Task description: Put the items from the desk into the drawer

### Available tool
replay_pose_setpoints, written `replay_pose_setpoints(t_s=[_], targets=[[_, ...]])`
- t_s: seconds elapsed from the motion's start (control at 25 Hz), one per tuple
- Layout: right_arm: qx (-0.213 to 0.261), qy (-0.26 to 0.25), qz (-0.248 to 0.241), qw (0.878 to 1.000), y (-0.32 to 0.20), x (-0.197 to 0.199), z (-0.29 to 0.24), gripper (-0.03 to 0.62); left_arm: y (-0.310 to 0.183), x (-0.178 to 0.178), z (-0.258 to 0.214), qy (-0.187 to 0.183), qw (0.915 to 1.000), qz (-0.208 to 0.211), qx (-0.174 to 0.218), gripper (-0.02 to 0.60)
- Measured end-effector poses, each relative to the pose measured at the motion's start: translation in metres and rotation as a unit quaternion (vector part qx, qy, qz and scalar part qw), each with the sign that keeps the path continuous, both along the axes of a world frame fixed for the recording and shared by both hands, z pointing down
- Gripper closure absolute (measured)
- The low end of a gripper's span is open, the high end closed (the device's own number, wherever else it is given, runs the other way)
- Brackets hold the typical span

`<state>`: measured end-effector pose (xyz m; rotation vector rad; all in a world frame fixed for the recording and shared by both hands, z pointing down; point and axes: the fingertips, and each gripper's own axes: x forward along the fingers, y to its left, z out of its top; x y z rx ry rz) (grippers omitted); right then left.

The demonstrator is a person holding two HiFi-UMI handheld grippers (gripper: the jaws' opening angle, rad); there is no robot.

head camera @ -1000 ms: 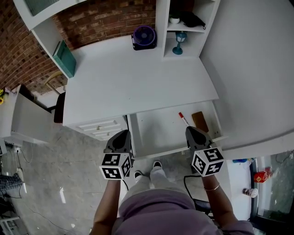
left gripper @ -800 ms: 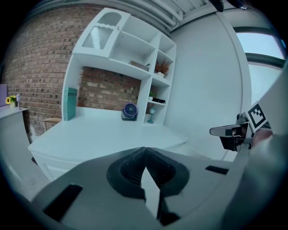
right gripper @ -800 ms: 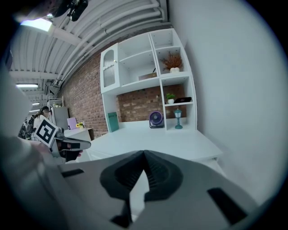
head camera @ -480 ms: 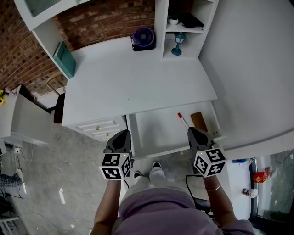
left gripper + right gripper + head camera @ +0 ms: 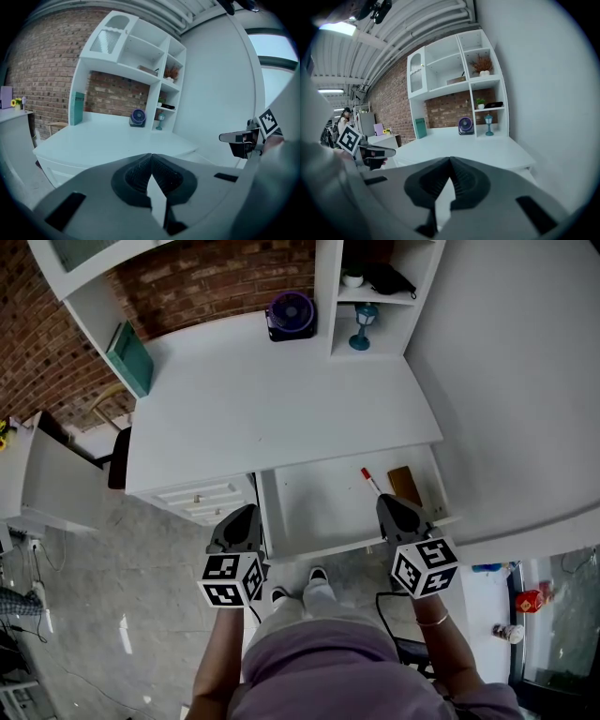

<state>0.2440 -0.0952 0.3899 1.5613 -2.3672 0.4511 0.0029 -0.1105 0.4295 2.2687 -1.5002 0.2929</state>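
Left gripper (image 5: 243,517): jaws together, tips touching, nothing between them, by the drawer's front left corner.
Right gripper (image 5: 387,505): jaws pressed together too, empty, over the drawer's front edge.
Drawer (image 5: 309,521): open under the desk (image 5: 234,418).
Red-tipped pen (image 5: 372,482): inside the drawer, just beside a brown block (image 5: 405,486).
Purple fan (image 5: 291,313): at the desk's back edge.

No readable words, brands or numbers anywhere. The white marker cube (image 5: 230,579) on the left gripper (image 5: 240,519) and the second white marker cube (image 5: 424,568) on the right gripper (image 5: 390,508) show only black square patterns, no letters. The small red container (image 5: 532,601) on the floor has print too small to read.
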Motion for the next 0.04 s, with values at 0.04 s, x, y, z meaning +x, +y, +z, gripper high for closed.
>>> replay_pose_setpoints(t_s=[0.04], targets=[[0.000,0.000,-0.001,1.000,-0.0008,-0.0001,-0.0005,0.591,-0.0002,-0.0007,-0.0005,0.001,1.0000,-0.002,0.001,0.581]])
